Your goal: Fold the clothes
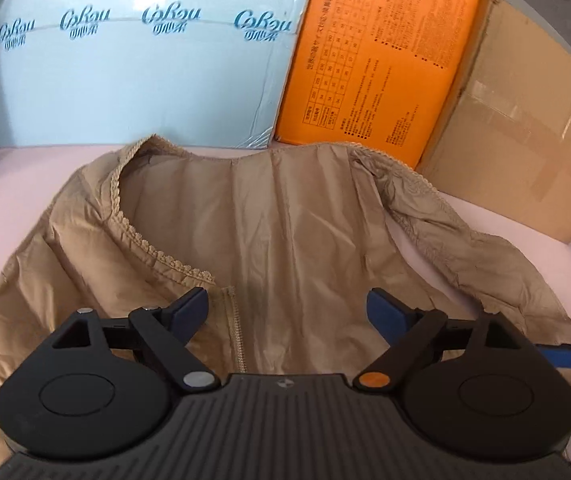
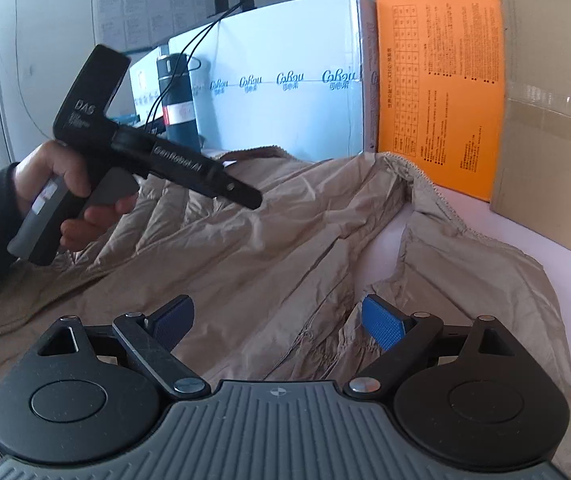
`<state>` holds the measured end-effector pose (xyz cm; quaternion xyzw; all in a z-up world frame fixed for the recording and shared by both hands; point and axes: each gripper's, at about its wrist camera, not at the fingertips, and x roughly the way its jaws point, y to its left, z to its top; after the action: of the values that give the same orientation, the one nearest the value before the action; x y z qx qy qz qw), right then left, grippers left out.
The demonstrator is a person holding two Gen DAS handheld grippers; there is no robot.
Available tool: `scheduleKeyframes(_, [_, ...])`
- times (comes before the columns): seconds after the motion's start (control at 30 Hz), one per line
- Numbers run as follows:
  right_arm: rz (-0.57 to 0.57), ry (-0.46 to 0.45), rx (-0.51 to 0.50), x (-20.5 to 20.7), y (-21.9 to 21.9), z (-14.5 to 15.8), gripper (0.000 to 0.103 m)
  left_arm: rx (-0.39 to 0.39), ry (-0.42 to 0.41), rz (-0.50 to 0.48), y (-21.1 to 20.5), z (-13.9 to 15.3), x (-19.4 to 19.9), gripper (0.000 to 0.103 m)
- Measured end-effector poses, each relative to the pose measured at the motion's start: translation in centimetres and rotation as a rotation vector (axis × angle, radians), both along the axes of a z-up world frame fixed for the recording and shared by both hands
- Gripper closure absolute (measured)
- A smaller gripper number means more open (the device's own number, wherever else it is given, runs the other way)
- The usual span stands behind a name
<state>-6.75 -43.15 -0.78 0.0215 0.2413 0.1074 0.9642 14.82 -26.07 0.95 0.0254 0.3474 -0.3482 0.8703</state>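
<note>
Both the left gripper (image 1: 287,312) and right gripper (image 2: 277,320) hover with fingers spread and empty above the thin, crinkled tan jacket (image 1: 269,216) lying opened on the pale pink tabletop (image 1: 17,184), so a shallow pinch would likely slip or gather both layers, while the stacked orange cardboard box (image 1: 373,64) behind apparently crowds the collar.

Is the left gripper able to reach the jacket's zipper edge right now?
Probably yes: the left gripper is open above the jacket, and the zipper edge lies uncovered between its fingers.
</note>
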Motion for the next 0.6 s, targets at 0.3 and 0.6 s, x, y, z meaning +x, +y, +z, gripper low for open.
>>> scheduleKeyframes(0.3, [-0.029, -0.003, 0.014, 2.7, -0.6, 0.2, 0.012, -0.055, -0.095, 0.018, 0.7, -1.1, -0.7, 0.015])
scheduleKeyframes(0.6, [0.01, 0.159, 0.282, 9.0, -4.2, -0.7, 0.014, -0.128, -0.003, 0.002, 2.0, -1.6, 1.5, 0.014])
